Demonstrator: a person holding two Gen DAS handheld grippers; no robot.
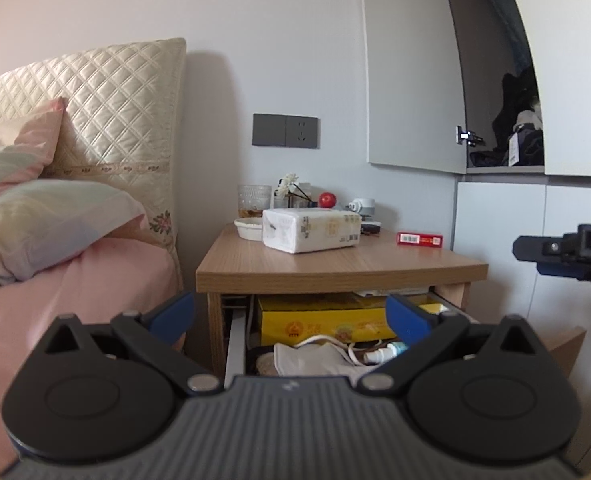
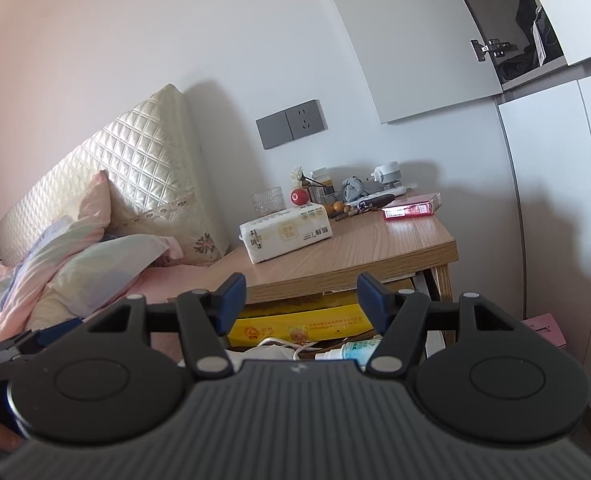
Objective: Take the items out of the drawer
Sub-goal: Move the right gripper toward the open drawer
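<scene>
The drawer [image 1: 235, 344] of the wooden nightstand [image 1: 335, 268] is pulled open. Inside lie a yellow box [image 1: 323, 322], a white face mask [image 1: 315, 360] and a small spray bottle [image 1: 387, 352]. My left gripper [image 1: 291, 316] is open and empty, just in front of and above the drawer. My right gripper [image 2: 301, 300] is open and empty too, over the same drawer, with the yellow box [image 2: 299, 326] and the spray bottle [image 2: 347, 351] between its fingers. The right gripper's side also shows at the right edge of the left wrist view [image 1: 567, 250].
On the nightstand top stand a tissue pack [image 1: 311, 230], a red box [image 1: 419, 239], a glass [image 1: 254, 200], a white dish [image 1: 249, 228] and small clutter. The bed with pillows [image 1: 47, 216] is to the left. White cupboards [image 1: 495, 240] are to the right.
</scene>
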